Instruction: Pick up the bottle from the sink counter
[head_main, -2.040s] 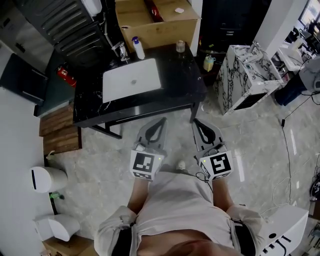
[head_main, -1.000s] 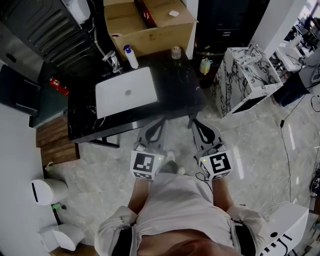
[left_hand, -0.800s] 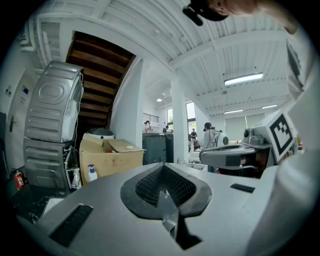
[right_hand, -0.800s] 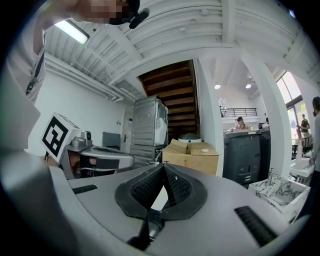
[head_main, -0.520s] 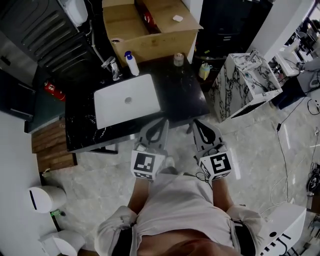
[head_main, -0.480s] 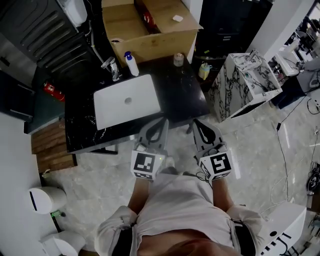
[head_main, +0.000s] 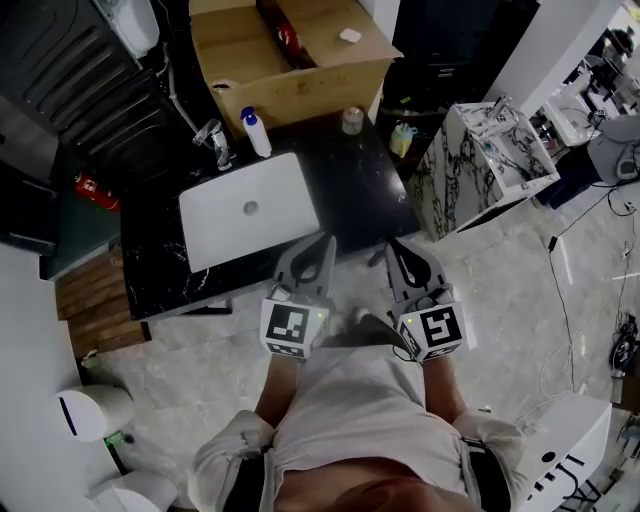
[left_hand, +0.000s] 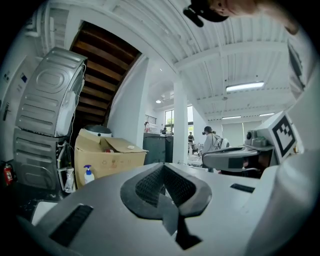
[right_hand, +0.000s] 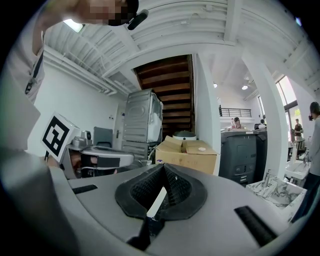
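Closer than two seconds ago, the counter's front edge now meets both gripper tips in the head view.
Left gripper (head_main: 325, 242) and right gripper (head_main: 392, 245): jaws pressed together, nothing between them, side by side at the front edge of the black counter (head_main: 365, 190). Beyond lies the white sink (head_main: 285, 205). At the back the bottle (head_main: 255, 133), white with a blue cap, stands upright just beside the faucet (head_main: 213, 140), before a cardboard box (head_main: 300, 92).

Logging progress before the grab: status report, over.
Left gripper and right gripper shut, empty, at near edge of counter. Bottle upright behind the sink, untouched. Faucet close beside it.
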